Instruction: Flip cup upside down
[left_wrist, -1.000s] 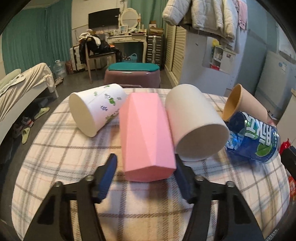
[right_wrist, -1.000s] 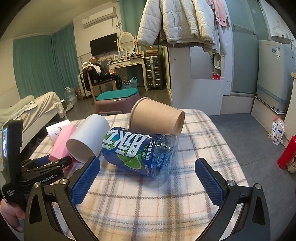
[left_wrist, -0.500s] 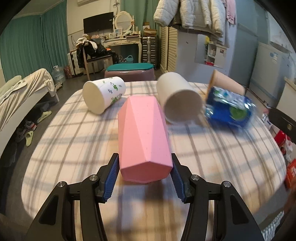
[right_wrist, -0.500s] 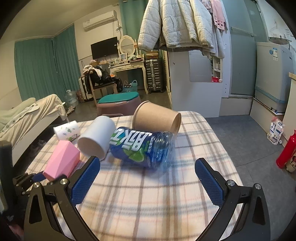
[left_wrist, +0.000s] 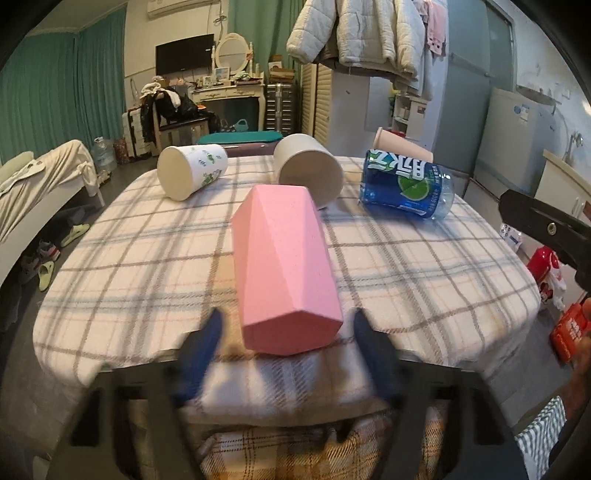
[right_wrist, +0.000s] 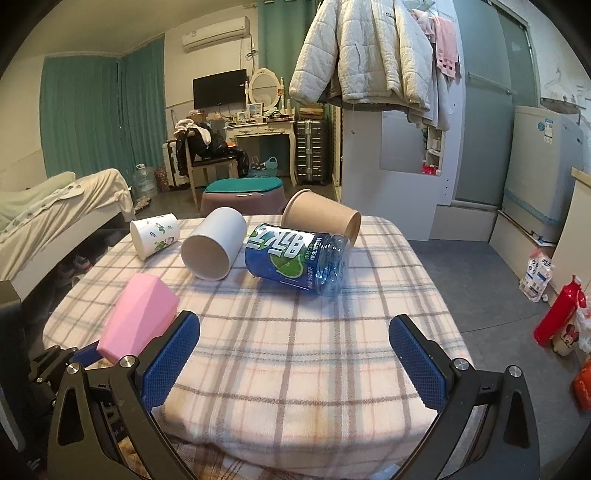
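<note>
Right now your left tongs (left_wrist: 284, 339) sit low in the frame with both blue pads blurred and standing clear of the pink cup (left_wrist: 284, 266) on either side — wide, gripping nothing. That cup lies on its side at the near edge of the bench (left_wrist: 140, 258), its closed base jutting toward you over the edge; in the right wrist view it shows at lower left (right_wrist: 138, 317). Your right tongs (right_wrist: 295, 350) are spread wide too, empty, over bare cloth.

My worry is that overhang. A faceted cup resting half off the edge could tip or slide to the floor if a pad nudges it, and the loose plaid cloth may drag with it. Closing on slanted facets may also squirt it forward toward the white cup (left_wrist: 308, 168) and the blue bottle (left_wrist: 404, 186).

Compared with half a second ago, the pads have let go — they were pinching the cup then — and the cup now lies much nearer the bench's front edge. The bottle and other cups look further away.
</note>
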